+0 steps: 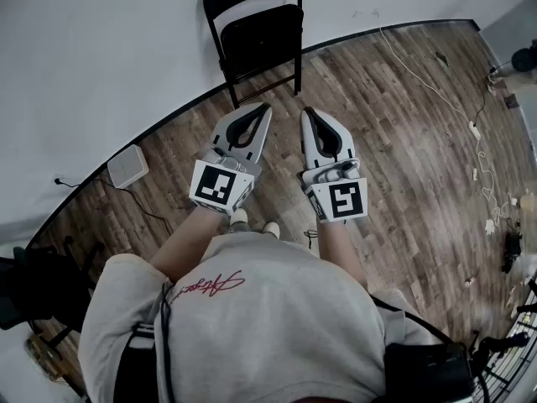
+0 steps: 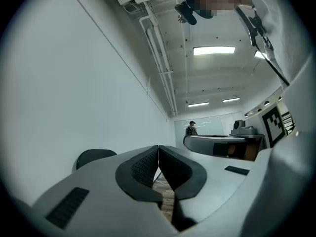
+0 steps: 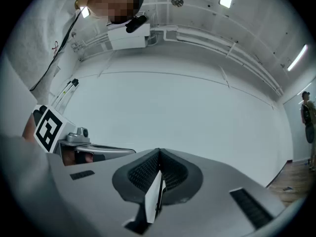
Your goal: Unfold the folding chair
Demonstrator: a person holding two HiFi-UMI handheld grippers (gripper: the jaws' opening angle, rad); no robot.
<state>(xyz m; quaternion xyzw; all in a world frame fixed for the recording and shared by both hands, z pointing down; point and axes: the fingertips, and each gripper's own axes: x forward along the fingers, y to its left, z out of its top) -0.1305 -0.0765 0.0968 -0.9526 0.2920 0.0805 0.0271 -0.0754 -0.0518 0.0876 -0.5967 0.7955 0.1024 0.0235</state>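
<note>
The black folding chair (image 1: 254, 32) stands folded flat, leaning against the white wall at the top of the head view. Both grippers are held side by side in front of it, a short way from its legs and not touching it. My left gripper (image 1: 267, 106) is shut with nothing between its jaws, and so is my right gripper (image 1: 307, 110). In the left gripper view the jaws (image 2: 158, 147) meet at the tip, and the chair's rounded back (image 2: 94, 157) peeks up at the lower left. The right gripper (image 3: 158, 151) faces bare wall, jaws together.
A small white box (image 1: 127, 166) lies on the wood floor by the wall, left of the grippers. A white cable (image 1: 470, 133) and small items trail along the right. Dark equipment (image 1: 42, 284) stands at the lower left. A person (image 2: 191, 128) stands far down the room.
</note>
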